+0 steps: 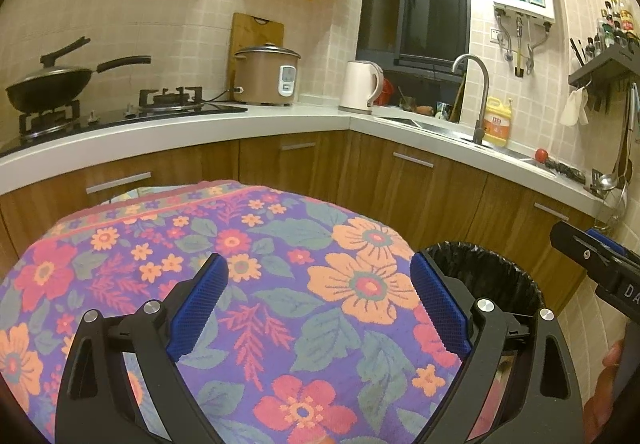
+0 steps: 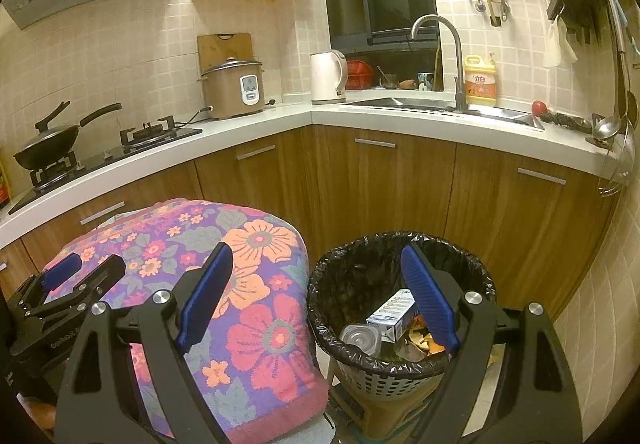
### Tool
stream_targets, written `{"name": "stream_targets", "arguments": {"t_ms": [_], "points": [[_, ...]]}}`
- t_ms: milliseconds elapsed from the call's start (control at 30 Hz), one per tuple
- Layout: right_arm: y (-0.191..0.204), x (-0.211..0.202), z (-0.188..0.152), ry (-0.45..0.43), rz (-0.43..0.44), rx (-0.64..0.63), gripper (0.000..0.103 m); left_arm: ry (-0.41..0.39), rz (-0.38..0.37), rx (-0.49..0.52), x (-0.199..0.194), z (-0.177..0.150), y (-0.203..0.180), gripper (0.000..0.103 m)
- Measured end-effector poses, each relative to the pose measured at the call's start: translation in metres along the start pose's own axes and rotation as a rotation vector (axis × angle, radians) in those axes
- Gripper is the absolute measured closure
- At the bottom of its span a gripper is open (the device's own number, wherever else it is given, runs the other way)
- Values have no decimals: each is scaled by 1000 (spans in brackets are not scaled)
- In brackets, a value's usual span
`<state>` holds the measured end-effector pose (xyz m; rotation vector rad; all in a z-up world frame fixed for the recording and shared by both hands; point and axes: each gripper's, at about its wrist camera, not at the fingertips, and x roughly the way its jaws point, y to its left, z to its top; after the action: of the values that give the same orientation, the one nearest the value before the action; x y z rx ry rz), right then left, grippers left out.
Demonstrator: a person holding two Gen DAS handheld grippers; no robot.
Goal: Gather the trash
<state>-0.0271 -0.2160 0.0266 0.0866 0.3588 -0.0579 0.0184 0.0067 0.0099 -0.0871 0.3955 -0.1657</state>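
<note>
Both grippers empty above the floral cloth; trash already sits in the lined bin.

I hold the left gripper (image 1: 318, 304) with its fingers spread wide over the floral cloth (image 1: 256, 284), nothing between the pads; the right gripper (image 2: 316, 296) is likewise spread and empty, straddling the gap between the cloth's edge and the bin (image 2: 400, 360). I see no loose trash on the cloth. The bin stands just beside the covered surface, its black liner (image 2: 328, 284) folded over the rim, which I judge keeps drops short and clean. Inside lie a white carton (image 2: 390, 314), long axis tilted up toward the far right, a clear plastic piece (image 2: 360, 338) and orange scraps (image 2: 422, 338). I judge collection near complete.
</note>
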Motion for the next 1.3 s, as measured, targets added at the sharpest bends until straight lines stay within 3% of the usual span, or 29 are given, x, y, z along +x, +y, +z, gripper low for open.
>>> {"name": "stream_targets", "arguments": {"t_ms": [633, 900, 1300], "points": [[-8, 7, -3, 15, -14, 6, 21, 22, 7, 51, 5, -4, -9, 10], [-10, 9, -4, 18, -14, 9, 21, 19, 43, 86, 5, -6, -15, 9], [-11, 11, -1, 25, 11, 14, 21, 21, 33, 73, 6, -5, -13, 9]]}}
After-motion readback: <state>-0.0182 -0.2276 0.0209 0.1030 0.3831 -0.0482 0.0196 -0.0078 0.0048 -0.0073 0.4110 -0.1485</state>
